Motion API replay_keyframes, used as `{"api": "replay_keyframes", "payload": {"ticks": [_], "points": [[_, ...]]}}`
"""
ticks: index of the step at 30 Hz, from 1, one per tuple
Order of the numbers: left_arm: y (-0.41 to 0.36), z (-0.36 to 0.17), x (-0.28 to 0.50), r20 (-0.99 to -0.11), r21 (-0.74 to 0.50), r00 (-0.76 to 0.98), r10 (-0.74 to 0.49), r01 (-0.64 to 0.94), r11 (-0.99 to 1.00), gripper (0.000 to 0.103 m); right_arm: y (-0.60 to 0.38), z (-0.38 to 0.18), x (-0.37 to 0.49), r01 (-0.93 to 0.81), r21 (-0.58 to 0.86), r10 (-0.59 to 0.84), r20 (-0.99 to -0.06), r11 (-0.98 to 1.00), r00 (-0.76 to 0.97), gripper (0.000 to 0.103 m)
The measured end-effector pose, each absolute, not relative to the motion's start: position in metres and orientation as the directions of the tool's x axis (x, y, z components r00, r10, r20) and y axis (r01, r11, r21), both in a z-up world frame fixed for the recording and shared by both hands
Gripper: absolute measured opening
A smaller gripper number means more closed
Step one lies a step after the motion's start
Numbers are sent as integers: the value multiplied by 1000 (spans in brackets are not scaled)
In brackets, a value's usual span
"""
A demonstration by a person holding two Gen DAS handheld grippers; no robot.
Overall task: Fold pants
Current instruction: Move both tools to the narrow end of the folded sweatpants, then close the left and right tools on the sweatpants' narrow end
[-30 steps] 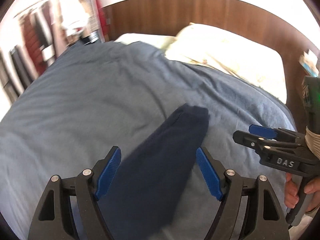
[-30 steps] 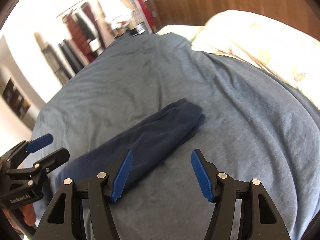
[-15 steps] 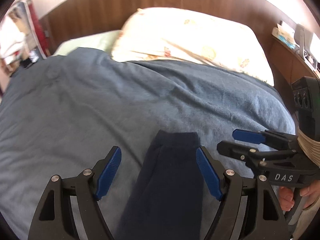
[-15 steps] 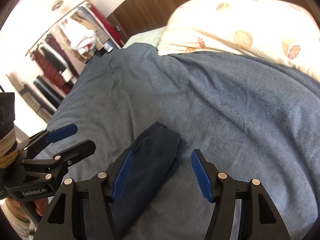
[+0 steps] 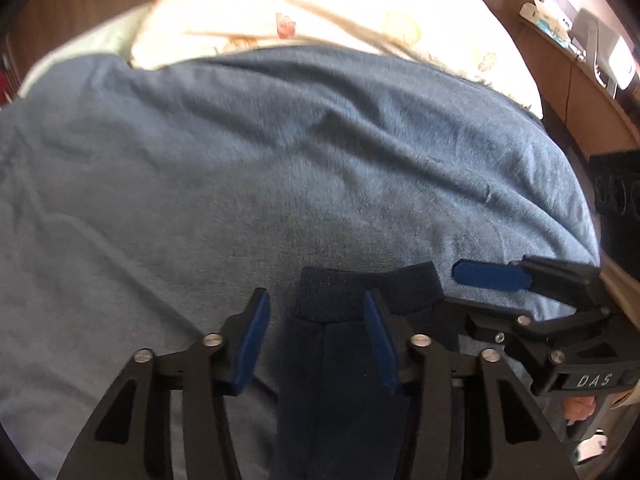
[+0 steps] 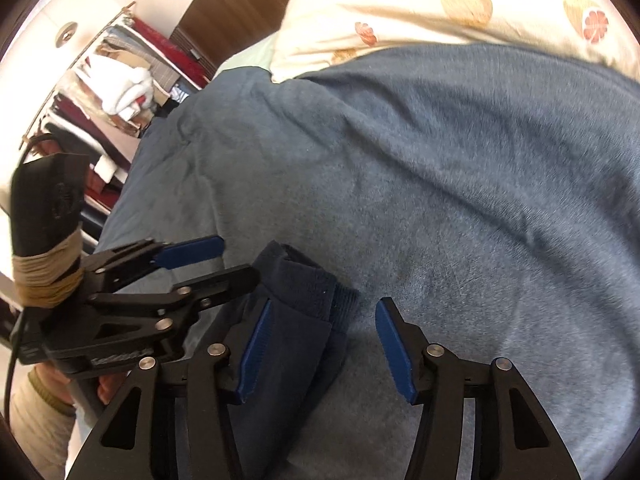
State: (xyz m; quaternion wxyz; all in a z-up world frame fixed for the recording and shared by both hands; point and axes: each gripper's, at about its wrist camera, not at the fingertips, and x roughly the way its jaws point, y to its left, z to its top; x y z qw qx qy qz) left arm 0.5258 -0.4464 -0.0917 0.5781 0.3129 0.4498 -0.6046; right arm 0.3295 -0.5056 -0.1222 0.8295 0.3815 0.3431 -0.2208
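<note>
2 grippers hang over the cuff end of the pants [image 5: 344,360] on the blue blanket [image 5: 280,184] — left gripper [image 5: 316,340] and right gripper [image 6: 324,348] both spread, holding nothing. Legs seem already doubled lengthwise — the crosswise folds remain.

- A blue blanket [image 5: 280,184] covers the bed.
- A cream pillow [image 6: 460,20] with a fruit print lies at the far end, against a wooden headboard [image 6: 236,4].
- Clothes [image 6: 120,92] hang on a rack, far left.
- A wooden shelf [image 5: 580,68] stands far right.
</note>
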Motion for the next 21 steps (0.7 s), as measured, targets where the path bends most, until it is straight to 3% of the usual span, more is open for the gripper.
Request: {"api": "replay_keyframes", "payload": {"ticks": [3,16,21], "points": [[-451,-103,531,-900,-231,-184,-396,970,73,36,-508,-130,335,638,495,-91,-744,590,662,52],[-461,-131,533,-898,-291,-237,-371,952,96,36,-516,-154,349,654,486,-70,-770,579,634,46],[-462,-139,533,-896,-307,-249,-368,946,108,35,-518,-159,347,646,495,-57,-767,581,639,36]]}}
